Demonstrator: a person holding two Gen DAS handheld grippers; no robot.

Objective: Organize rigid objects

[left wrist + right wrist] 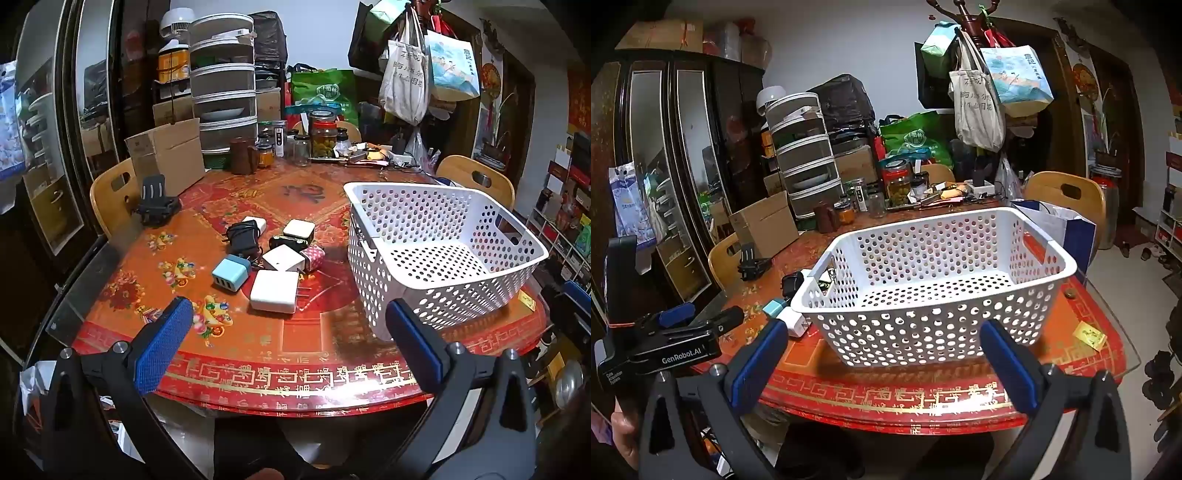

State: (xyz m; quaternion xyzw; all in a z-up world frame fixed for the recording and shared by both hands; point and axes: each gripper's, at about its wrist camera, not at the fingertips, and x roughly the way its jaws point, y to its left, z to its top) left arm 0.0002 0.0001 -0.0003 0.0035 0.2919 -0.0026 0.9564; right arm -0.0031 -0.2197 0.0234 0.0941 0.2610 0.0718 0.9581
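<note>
Several chargers lie in a cluster on the red round table (258,354): a large white one (274,291), a blue one (231,272), a white cube (282,258), a pink dotted one (313,257), a black one with cable (242,236). An empty white perforated basket (439,254) stands to their right; it fills the right wrist view (934,284). My left gripper (288,314) is open, near the table's front edge, short of the chargers. My right gripper (882,336) is open in front of the basket. The left gripper's body shows in the right wrist view (665,343).
A cardboard box (166,157), a black clamp-like holder (155,203), stacked food covers (223,85) and several jars (323,134) crowd the table's far side. Wooden chairs (110,195) stand around it. A yellow tag (1089,334) lies right of the basket.
</note>
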